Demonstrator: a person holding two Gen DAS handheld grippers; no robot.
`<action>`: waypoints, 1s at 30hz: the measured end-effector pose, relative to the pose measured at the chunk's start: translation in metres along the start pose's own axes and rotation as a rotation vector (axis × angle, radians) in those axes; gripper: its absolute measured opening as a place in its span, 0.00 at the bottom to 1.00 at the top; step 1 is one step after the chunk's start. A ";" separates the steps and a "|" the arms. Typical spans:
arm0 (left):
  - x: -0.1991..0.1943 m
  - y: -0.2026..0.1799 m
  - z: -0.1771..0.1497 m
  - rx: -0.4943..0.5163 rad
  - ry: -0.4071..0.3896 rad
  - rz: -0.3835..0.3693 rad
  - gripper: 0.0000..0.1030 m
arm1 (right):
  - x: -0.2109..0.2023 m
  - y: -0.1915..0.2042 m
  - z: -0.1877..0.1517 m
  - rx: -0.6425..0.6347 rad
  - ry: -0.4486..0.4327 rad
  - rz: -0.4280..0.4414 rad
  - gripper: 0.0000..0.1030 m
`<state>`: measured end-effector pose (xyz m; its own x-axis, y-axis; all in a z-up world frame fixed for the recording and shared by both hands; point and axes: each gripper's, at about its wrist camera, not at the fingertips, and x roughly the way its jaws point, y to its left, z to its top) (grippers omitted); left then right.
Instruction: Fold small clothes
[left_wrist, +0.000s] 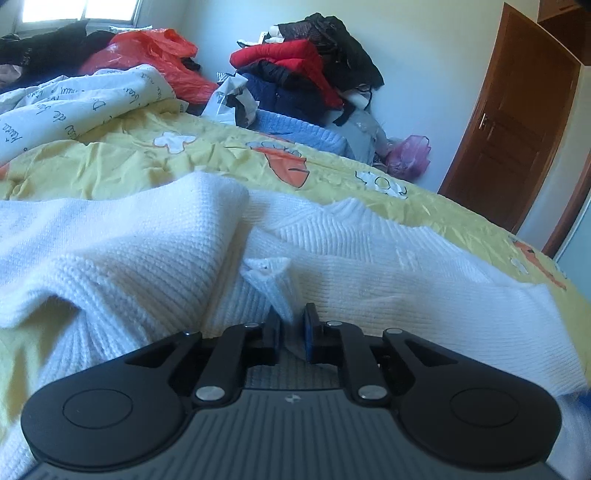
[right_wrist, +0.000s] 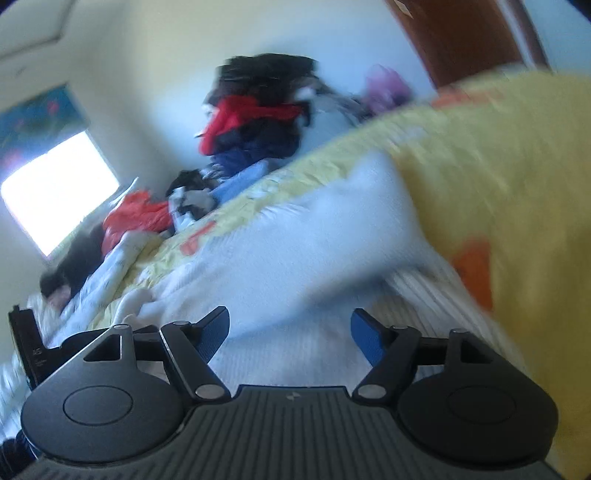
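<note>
White knit sweater (left_wrist: 369, 266): spread over yellow printed bedsheet (left_wrist: 122, 162), ribbed body flat, one thick fold rolled up at left in left-wrist view; judged mid-fold, not yet a neat packet.

Small pointed flap of the knit (left_wrist: 271, 280): standing up between the jaws, probably a hem or cuff corner; pinched so that edge can be carried across the body.

Left gripper (left_wrist: 291, 325): pads pressed nearly together on that flap, angled down toward the cloth.

Right gripper (right_wrist: 290, 334): jaws spread wide, nothing between blue pads (right_wrist: 365, 338), hovering just above the sweater; likely free to pin or catch another edge. View blurred.

Script-printed white quilt (left_wrist: 74, 103): bunched further up the bed.

Orange plastic bag (left_wrist: 155, 55): behind the quilt, near the window.

Heap of dark and red clothes (left_wrist: 306, 70): against far wall, well apart from work.

Wooden door (left_wrist: 517, 122): at right.
</note>
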<state>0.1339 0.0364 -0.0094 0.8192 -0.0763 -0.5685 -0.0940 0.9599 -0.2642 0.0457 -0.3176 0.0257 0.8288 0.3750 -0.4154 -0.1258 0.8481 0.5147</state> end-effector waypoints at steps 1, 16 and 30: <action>0.001 0.004 0.000 -0.024 0.002 -0.016 0.11 | -0.001 0.009 0.009 -0.047 -0.036 0.005 0.77; -0.005 0.032 0.002 -0.178 0.030 -0.149 0.14 | 0.139 -0.006 0.059 -0.381 0.133 -0.347 0.96; -0.142 0.242 0.030 -0.595 -0.269 0.164 0.85 | 0.136 -0.004 0.058 -0.385 0.122 -0.341 0.97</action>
<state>0.0119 0.2877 0.0300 0.8727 0.2020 -0.4445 -0.4621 0.6354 -0.6186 0.1906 -0.2922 0.0109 0.7907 0.0750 -0.6076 -0.0700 0.9970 0.0320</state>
